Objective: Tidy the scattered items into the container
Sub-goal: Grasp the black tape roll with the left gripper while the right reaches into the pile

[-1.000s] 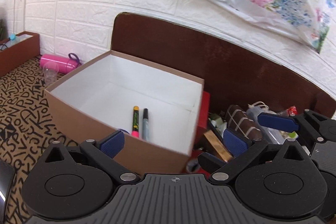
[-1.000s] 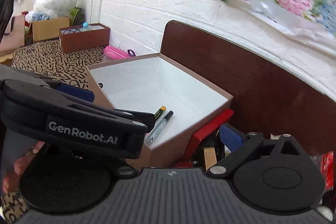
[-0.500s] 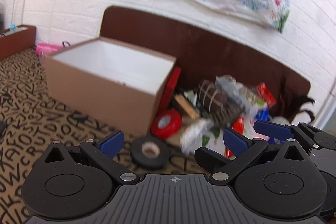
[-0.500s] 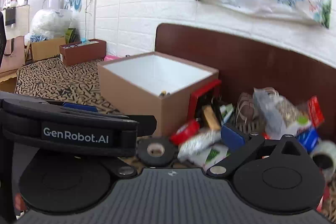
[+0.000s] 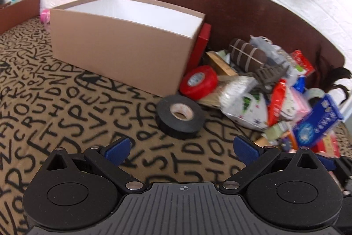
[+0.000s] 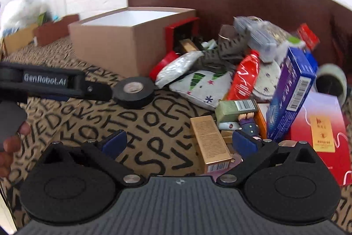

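A brown cardboard box (image 5: 123, 45) with a white inside stands open on the letter-print cloth; it also shows in the right wrist view (image 6: 118, 41). My left gripper (image 5: 181, 150) is open and empty, low over the cloth just in front of a black tape roll (image 5: 179, 117). A red tape roll (image 5: 199, 82) lies behind it. My right gripper (image 6: 179, 142) is open and empty, over a gold box (image 6: 210, 142) at the near edge of the pile of scattered items (image 6: 253, 72). The black tape roll (image 6: 134, 91) lies to its left.
A dark brown headboard (image 5: 220, 6) and a white brick wall stand behind. A red box (image 5: 201, 45) leans against the cardboard box. A blue carton (image 6: 290, 94) and a red-white box (image 6: 319, 129) stand at the right. The left gripper's body (image 6: 55, 83) crosses the right view.
Both grippers have pulled back from above the box and dropped low toward the cloth and the pile. The box's inside with the pens is out of sight now.
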